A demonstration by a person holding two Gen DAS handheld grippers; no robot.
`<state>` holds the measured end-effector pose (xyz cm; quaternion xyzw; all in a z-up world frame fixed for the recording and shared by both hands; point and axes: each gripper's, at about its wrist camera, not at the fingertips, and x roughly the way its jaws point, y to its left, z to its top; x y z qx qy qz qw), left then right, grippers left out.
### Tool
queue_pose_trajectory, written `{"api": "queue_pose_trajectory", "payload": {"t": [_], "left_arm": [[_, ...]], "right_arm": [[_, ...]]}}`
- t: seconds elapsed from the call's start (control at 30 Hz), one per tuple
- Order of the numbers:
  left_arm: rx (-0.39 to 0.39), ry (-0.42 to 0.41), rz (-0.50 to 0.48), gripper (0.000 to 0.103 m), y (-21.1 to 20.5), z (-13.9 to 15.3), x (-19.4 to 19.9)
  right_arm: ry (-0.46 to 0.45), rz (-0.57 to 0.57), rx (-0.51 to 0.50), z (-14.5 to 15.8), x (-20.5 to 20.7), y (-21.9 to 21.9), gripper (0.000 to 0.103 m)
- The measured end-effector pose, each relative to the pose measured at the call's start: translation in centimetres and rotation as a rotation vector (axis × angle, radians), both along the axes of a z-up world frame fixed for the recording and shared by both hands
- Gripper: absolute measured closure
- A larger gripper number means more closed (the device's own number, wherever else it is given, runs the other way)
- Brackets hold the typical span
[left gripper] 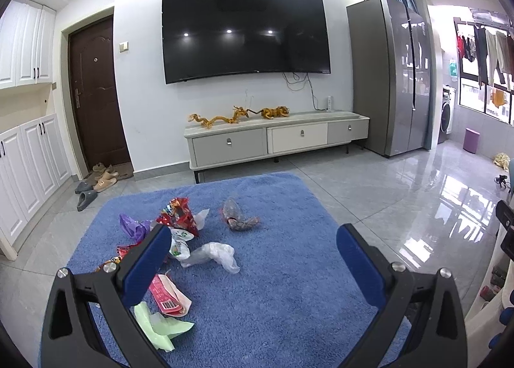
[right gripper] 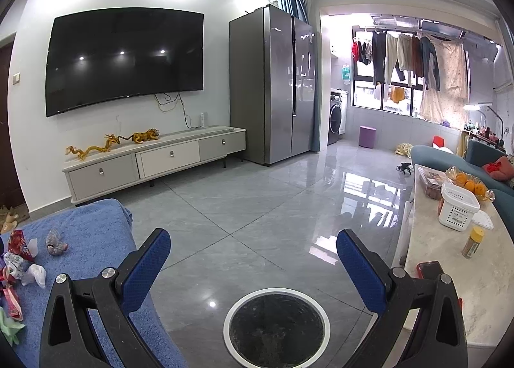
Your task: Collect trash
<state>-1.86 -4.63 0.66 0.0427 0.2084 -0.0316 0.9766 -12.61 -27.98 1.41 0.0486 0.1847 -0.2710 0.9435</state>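
The left gripper (left gripper: pixel 253 254) has its jaws wide apart and holds nothing, above wrappers (left gripper: pixel 178 217) scattered on the blue rug (left gripper: pixel 289 287). The right gripper (right gripper: pixel 253 258), also wide apart and empty, hangs over the trash bin (right gripper: pixel 276 328).

Both grippers are just hanging there with the jaws spread wide, nothing pinched between the blue pads. The left gripper (left gripper: pixel 253 250) points forward and a bit down, its left finger (left gripper: pixel 146 267) and right finger (left gripper: pixel 361 267) angled outward in a V. Same story for the right gripper (right gripper: pixel 253 258): blue pads (right gripper: pixel 147 267) well apart, black arms splayed out toward the bottom corners.
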Motion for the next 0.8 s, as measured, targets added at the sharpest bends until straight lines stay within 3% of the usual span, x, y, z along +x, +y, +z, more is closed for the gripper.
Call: {"api": "queue_pose_trajectory", "payload": {"t": [0.8], "left_arm": [[-0.064,0.059,-0.035,0.000,2.1,-0.7,0.9]], "right_arm": [[0.010,0.048,-0.004,-0.4,1.0,0.6,0.000]]}}
